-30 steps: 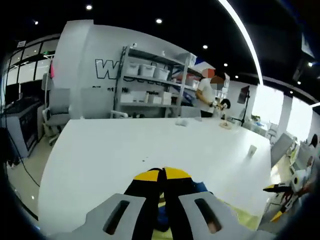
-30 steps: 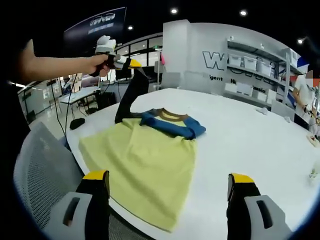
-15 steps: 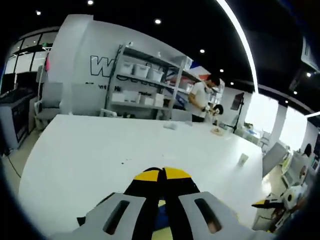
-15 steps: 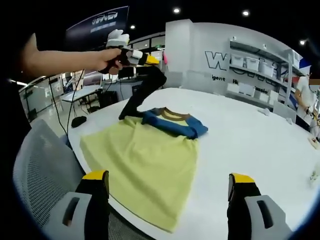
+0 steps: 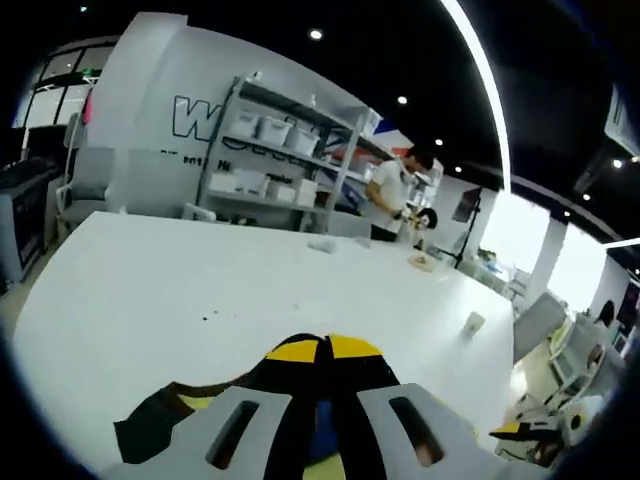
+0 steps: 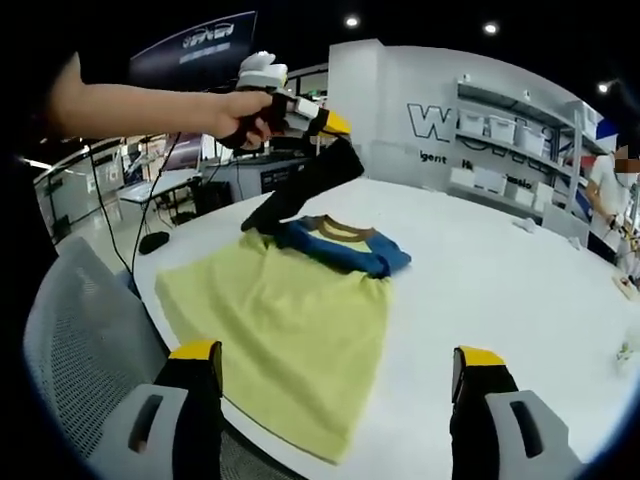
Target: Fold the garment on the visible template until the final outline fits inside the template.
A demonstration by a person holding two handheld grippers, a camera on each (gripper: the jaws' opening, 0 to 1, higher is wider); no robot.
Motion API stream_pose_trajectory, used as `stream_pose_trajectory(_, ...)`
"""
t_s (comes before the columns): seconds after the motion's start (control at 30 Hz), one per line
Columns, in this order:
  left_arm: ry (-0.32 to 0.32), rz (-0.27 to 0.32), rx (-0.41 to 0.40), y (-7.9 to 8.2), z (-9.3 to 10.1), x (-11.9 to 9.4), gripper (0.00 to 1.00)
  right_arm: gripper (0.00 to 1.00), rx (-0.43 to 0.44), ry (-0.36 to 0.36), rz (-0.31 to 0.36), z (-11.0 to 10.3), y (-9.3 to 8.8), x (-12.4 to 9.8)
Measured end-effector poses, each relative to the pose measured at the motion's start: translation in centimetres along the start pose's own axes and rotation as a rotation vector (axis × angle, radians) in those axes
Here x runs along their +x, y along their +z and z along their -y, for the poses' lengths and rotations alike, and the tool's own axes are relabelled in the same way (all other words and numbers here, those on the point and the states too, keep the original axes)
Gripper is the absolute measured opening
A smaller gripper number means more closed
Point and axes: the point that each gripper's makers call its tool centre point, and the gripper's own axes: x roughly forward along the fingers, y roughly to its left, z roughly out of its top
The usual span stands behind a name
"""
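A yellow garment [image 6: 290, 310] with blue shoulders [image 6: 350, 250] lies flat on the white table [image 6: 500, 270] near its edge. Its black sleeve [image 6: 305, 185] is lifted off the table, stretched up to my left gripper [image 6: 335, 122], which a hand holds above the collar, shut on the sleeve's end. In the left gripper view the left gripper [image 5: 325, 347] has its yellow-tipped jaws closed together, with the black sleeve [image 5: 150, 425] hanging below to the left. My right gripper [image 6: 338, 362] stands open over the garment's hem, holding nothing.
A grey mesh chair [image 6: 80, 340] stands at the table edge by the garment. Shelves with white bins [image 5: 270, 150] line the back wall, and a person [image 5: 385, 195] stands there. A small cup-like thing [image 5: 470, 323] sits far across the table [image 5: 200, 280].
My left gripper has carried the black sleeve up and to the right, toward the garment's collar. The right gripper has stayed open in place.
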Motion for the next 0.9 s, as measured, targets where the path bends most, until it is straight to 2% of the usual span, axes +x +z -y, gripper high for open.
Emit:
stream_pose_trajectory(0.2,-0.032,-0.041,-0.003,-2.0,2.0,2.2,0.03,0.94,0.002,0.009,0.003,-0.2,0.1,0.0)
stream_pose_trajectory(0.33,-0.061,-0.045,-0.009,-2.5,3.4,3.1,0.03,0.94,0.005,0.015,-0.001,-0.2,0.0,0.0)
stream_pose_trajectory(0.4,-0.063,-0.061,0.014,-3.1,3.7,3.7,0.03,0.94,0.008,0.019,-0.004,-0.2,-0.1,-0.1)
stream_pose_trajectory(0.47,-0.059,-0.086,0.028,-4.1,3.7,4.1,0.03,0.94,0.007,0.02,-0.005,-0.2,-0.1,-0.1)
stream_pose_trajectory(0.67,-0.048,-0.135,-0.003,-6.9,3.6,5.2,0.04,0.93,0.01,0.021,-0.009,-0.2,-0.2,-0.1)
stream_pose_trajectory(0.8,-0.024,-0.177,0.039,-8.3,2.9,5.5,0.04,0.92,0.017,0.02,-0.011,-0.1,-0.3,-0.1)
stream_pose_trajectory(0.9,-0.042,-0.211,0.015,-9.3,2.7,5.6,0.04,0.92,0.016,0.023,-0.018,-0.2,-0.4,-0.1)
